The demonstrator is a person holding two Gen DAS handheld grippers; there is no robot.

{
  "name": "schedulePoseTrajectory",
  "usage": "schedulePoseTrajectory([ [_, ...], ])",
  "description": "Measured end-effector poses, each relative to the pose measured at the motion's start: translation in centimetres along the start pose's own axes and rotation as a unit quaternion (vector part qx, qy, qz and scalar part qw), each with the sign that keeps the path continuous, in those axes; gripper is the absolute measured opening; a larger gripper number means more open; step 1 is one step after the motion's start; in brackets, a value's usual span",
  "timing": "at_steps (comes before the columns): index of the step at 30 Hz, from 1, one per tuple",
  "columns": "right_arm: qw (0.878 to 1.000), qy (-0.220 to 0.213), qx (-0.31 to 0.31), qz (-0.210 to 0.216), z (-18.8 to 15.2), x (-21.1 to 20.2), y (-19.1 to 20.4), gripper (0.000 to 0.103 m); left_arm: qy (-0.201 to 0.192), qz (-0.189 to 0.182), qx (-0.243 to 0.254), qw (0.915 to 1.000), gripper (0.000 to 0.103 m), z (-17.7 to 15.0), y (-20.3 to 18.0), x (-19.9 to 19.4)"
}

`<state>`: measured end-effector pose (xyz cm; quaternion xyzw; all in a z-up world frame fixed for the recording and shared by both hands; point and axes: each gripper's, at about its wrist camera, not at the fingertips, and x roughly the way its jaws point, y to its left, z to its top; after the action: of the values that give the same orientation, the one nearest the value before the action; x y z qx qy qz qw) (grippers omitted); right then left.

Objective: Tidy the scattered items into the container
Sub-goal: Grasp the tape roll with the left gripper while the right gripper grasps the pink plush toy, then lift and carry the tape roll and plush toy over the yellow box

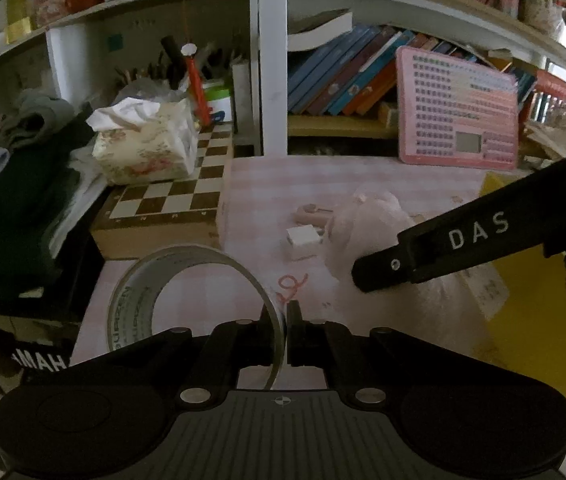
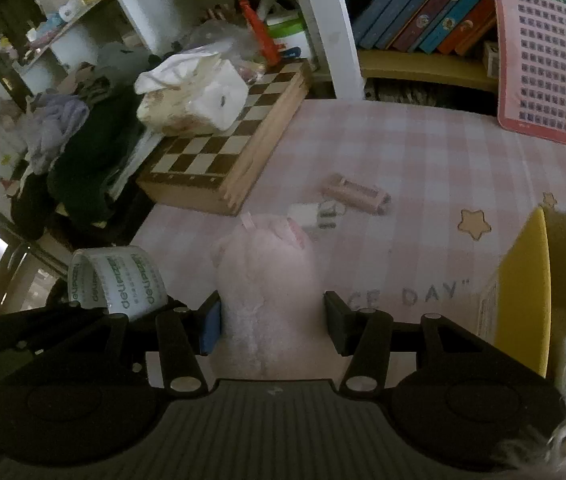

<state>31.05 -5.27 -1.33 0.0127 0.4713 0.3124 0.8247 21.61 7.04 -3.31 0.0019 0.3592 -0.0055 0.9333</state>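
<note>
Open checked cloth (image 2: 423, 152) is left between the chessboard box (image 2: 219, 152) and the yellow container (image 2: 523, 280); that gap is partly blocked by a plush toy (image 2: 267, 280), a white plug (image 2: 303, 214) and a pink bar (image 2: 355, 192)

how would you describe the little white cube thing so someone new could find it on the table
Start at the wooden chessboard on the pink checked tablecloth. Just right of its near corner lies a small white plug-like block, between the pink plush toy and a flat pink slotted piece. It is the only white, boxy item there.
</note>
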Motion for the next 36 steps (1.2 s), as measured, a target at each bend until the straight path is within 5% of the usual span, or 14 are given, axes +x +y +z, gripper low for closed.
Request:
schedulePoseTrajectory([
  [22, 0.999, -0.029, 0.002, 0.025, -10.5, -9.2, 5.3, 0.050, -0.013, -0.060, 0.001, 0.9981, 0.004, -6.8, 0.0, -12.5],
  [36, 1.000, -0.019, 0.011, 0.011, -18.0, -12.7, 7.8, 0.050, 0.004, -0.106, 0.008, 0.9943, 0.004, -10.9, -0.9, -16.6],
])
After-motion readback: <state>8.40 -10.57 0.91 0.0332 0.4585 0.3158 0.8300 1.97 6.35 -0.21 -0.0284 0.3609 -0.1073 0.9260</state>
